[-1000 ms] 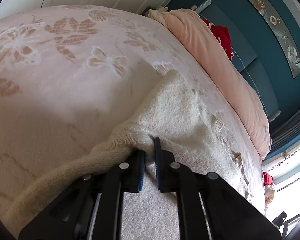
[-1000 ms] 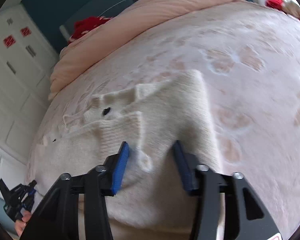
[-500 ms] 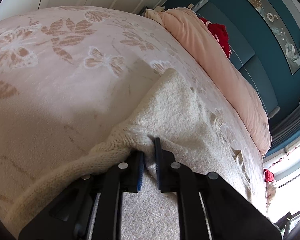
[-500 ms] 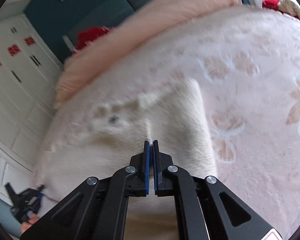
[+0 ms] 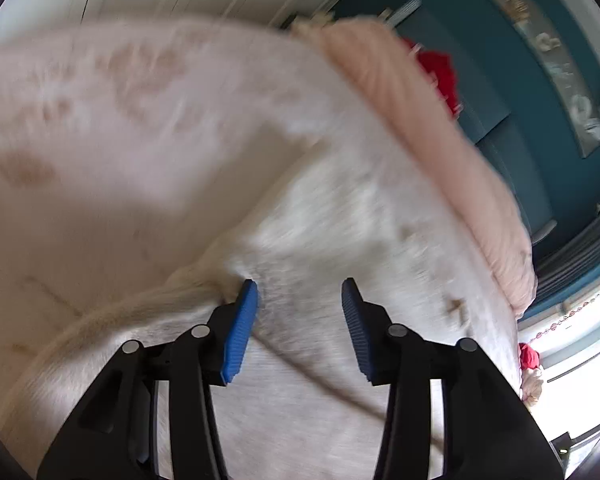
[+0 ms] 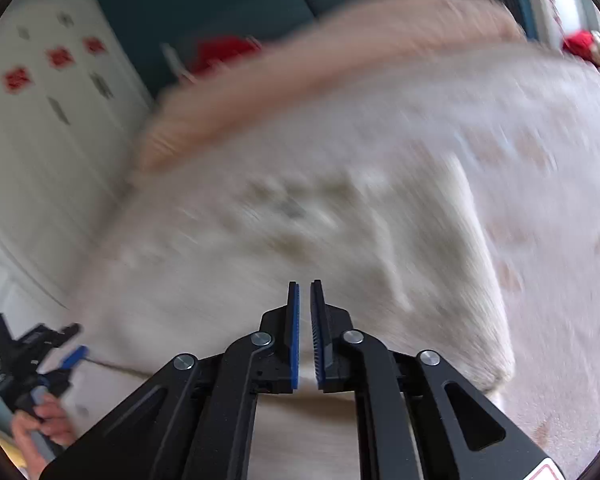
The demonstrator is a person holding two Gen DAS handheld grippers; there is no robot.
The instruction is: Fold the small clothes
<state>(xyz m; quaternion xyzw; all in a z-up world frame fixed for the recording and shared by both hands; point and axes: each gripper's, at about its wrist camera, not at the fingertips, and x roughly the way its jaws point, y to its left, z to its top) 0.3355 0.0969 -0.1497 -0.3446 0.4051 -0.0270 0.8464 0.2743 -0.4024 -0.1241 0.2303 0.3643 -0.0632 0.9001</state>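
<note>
A cream knitted garment (image 5: 340, 220) lies spread on the bed; both views are motion-blurred. My left gripper (image 5: 298, 300) is open just above the garment's near edge, with its left blue pad (image 5: 240, 320) beside a raised fold; nothing is between the pads. In the right wrist view the garment (image 6: 300, 248) fills the middle. My right gripper (image 6: 305, 304) has its pads almost together with a thin gap, above the garment's near part; no cloth shows between them. The left gripper also shows at the lower left of the right wrist view (image 6: 56, 356), held by a hand.
The pink floral bedspread (image 5: 100, 128) covers the bed. A rolled peach duvet (image 5: 440, 152) lies along the far side, with a red item (image 5: 436, 72) behind it. White wardrobe doors (image 6: 40, 128) stand to the left in the right wrist view.
My left gripper has opened and let go of the garment's edge. My right gripper closed half a second ago and has since lifted back; both views have swung and blurred.
</note>
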